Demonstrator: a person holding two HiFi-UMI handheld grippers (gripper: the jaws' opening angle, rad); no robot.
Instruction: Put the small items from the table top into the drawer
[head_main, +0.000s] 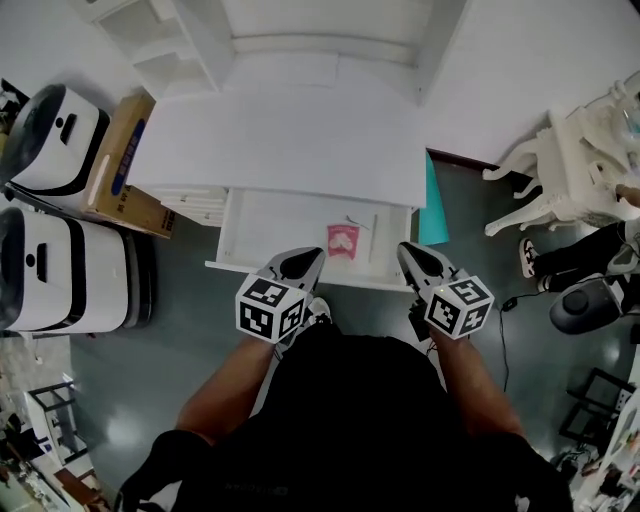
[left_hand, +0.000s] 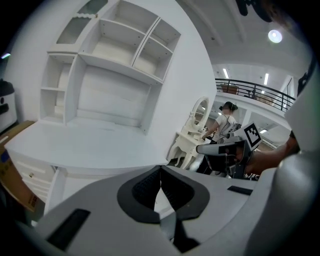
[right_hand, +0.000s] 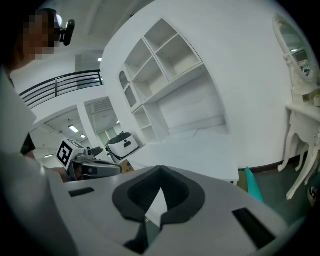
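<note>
Both claws were clenched on nothing. The left gripper (left_hand: 161, 171) and the right gripper (right_hand: 160, 171) each showed dark pads meeting at the tips, with no item between them. From above they hung side by side over the near edge of the open drawer (head_main: 268, 226), left gripper (head_main: 303, 264) and right gripper (head_main: 420, 260). A small pink packet (head_main: 343, 240), squarish with a paler mark on it, lay inside the drawer, at 1 o'clock from the left tips. The white table top (head_main: 290, 135) spread at 12 o'clock. Only the head view saw into the drawer. The gripper views looked over it to the white shelves (left_hand: 117, 47) behind the table. The right one alone caught an oval mirror (right_hand: 295, 42) at 2 o'clock.
</note>
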